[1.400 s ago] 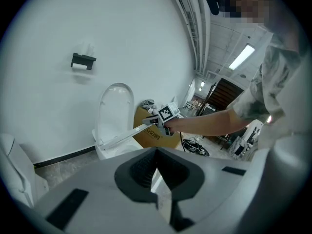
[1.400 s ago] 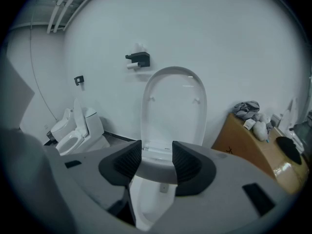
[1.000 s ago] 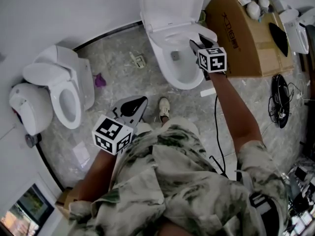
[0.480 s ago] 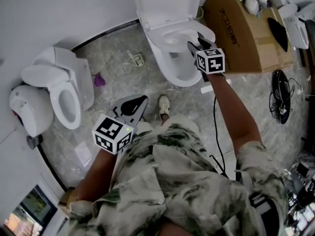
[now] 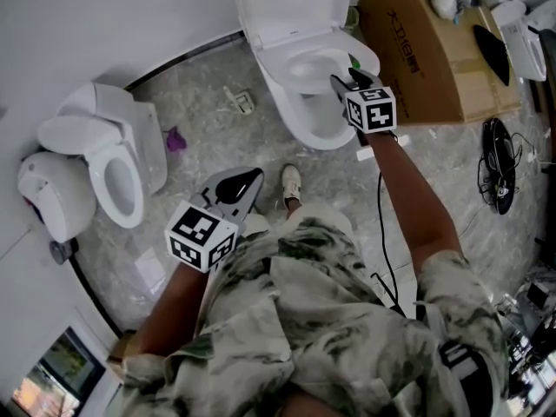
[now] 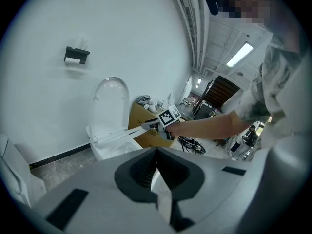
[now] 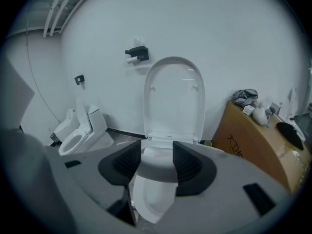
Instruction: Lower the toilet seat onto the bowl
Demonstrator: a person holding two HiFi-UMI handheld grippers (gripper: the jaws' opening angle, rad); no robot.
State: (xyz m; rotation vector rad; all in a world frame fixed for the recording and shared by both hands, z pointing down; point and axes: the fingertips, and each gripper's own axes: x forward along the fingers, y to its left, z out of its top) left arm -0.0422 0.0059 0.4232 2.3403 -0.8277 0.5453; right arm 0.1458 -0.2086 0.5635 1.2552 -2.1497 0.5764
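Observation:
The white toilet stands against the wall with its lid (image 5: 282,7) (image 7: 173,96) (image 6: 109,106) upright. The seat (image 5: 317,59) (image 7: 156,165) (image 6: 114,136) hangs a little above the bowl (image 5: 317,124) (image 7: 148,199), its front tilted up. My right gripper (image 5: 346,72) (image 7: 157,162) (image 6: 146,126) is at the seat's front right rim; its jaws stand apart, with the rim showing across the gap between the pads. My left gripper (image 5: 252,176) (image 6: 156,167) is held low by my body, shut and empty, well away from the toilet.
A second toilet (image 5: 117,176) (image 7: 73,135) stands to the left. A large cardboard box (image 5: 434,50) (image 7: 258,140) sits close on the toilet's right. Black cables (image 5: 495,172) lie on the floor beyond it. A shoe (image 5: 289,185) is planted in front of the bowl.
The right gripper has shifted slightly toward the toilet along with the seat's front rim. The left gripper has stayed where it was.

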